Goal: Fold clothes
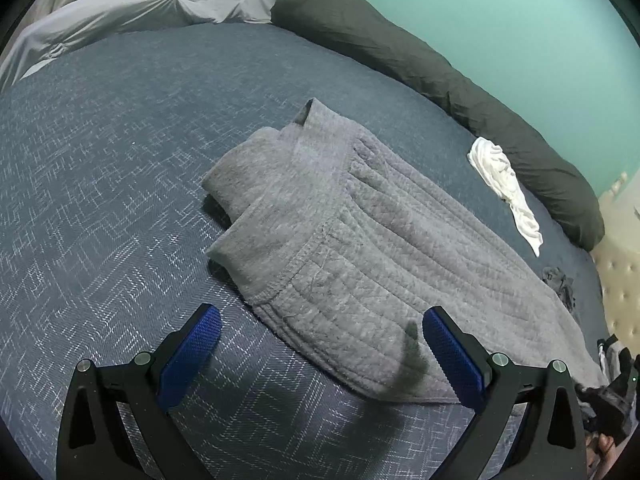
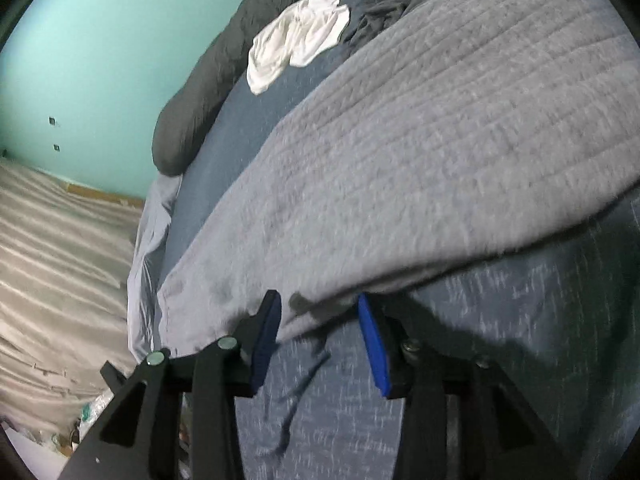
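A grey ribbed garment (image 1: 360, 240) lies partly folded on the dark blue bed cover (image 1: 100, 160), its sleeves folded at the far left end. My left gripper (image 1: 320, 322) is open just above its near hem, one blue pad over the bed cover, the other pad (image 1: 452, 356) over the cloth. In the right wrist view the same garment (image 2: 420, 140) fills the middle. My right gripper (image 2: 320, 304) is open, its jaws straddling the near edge of the garment, with cloth between the pads.
A white crumpled garment (image 1: 504, 188) (image 2: 300, 36) lies beyond the grey one next to a long dark bolster (image 1: 440, 72) along the teal wall. Dark clothes (image 2: 400, 0) lie piled at the far end. A light grey sheet (image 1: 120, 12) and the bed's edge (image 2: 148, 248) are at the side.
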### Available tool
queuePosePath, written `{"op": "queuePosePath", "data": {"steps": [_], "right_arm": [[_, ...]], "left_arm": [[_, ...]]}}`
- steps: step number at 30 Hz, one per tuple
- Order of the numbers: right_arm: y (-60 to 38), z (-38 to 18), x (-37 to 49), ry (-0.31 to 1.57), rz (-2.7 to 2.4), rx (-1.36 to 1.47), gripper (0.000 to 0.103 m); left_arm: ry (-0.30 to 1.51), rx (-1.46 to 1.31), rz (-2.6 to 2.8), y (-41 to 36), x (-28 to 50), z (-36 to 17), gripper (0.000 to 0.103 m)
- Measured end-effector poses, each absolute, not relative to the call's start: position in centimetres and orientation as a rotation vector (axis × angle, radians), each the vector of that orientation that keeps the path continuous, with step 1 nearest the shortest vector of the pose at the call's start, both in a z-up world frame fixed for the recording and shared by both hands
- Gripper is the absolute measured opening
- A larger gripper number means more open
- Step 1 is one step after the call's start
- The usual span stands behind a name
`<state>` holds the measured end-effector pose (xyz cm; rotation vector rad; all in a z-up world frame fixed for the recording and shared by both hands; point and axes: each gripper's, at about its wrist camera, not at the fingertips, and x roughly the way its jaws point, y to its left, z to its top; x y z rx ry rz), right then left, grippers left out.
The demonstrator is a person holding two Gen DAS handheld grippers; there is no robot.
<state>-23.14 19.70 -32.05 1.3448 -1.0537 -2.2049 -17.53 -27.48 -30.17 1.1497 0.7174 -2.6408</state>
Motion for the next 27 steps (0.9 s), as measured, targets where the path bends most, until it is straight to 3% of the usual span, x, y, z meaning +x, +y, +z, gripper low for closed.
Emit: {"op": "queuePosePath", "data": {"steps": [1,2,10,14,17,27], "right_arm": [[19.9,-32.1,-23.3,-1.065,-2.222,1.337,0.011],[20.3,-32.2,-23.5,-1.086,-2.235,1.329,0.009],[20.5,-33.2,-24.6,-1.150,-2.266,1.371,0.006],[21.7,-33.4,-23.0,-1.223,-2.190,1.373,0.010],[23.9,-32.1,-21.6,-1.233,-2.245,1.324,0.028],[30.1,-33.1,-21.4,-1.386,-2.299,1.348,0.036]], "left_arm": [[0.720,1.149,-2.640,-27.5,-17.2,-30.2,0.103],[0.721,1.148,-2.640,-27.6,-16.9,-30.2,0.103],[0.734,1.140,-2.636,-27.9,-16.7,-30.2,0.103],[0.740,1.137,-2.637,-28.1,-16.6,-30.3,0.103],[0.736,1.137,-2.642,-27.7,-16.8,-30.2,0.103],[0.722,1.136,-2.659,-26.4,-17.7,-29.8,0.103]]}}
